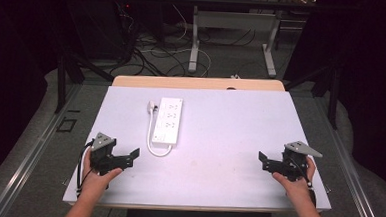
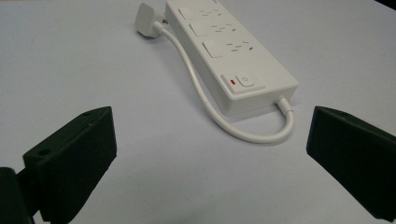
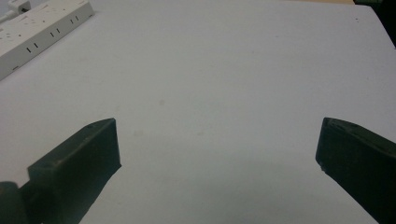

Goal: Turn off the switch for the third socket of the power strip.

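A white power strip (image 1: 168,119) lies on the white table top (image 1: 230,125), left of centre, with its cord (image 1: 152,136) looping back to a white plug (image 1: 152,106) beside it. In the left gripper view the strip (image 2: 233,56) shows its sockets and a switch with a red light (image 2: 233,82); the plug (image 2: 148,18) lies at the far end. My left gripper (image 1: 131,158) is open, just left of the strip's near end. My right gripper (image 1: 264,161) is open near the table's right edge, over bare table. The strip's corner (image 3: 37,28) shows in the right gripper view.
A wooden strip (image 1: 197,82) runs along the table's far edge. Beyond it stand the legs of another table (image 1: 194,43) and loose cables on the floor. A person's hands hold both grippers at the near edge.
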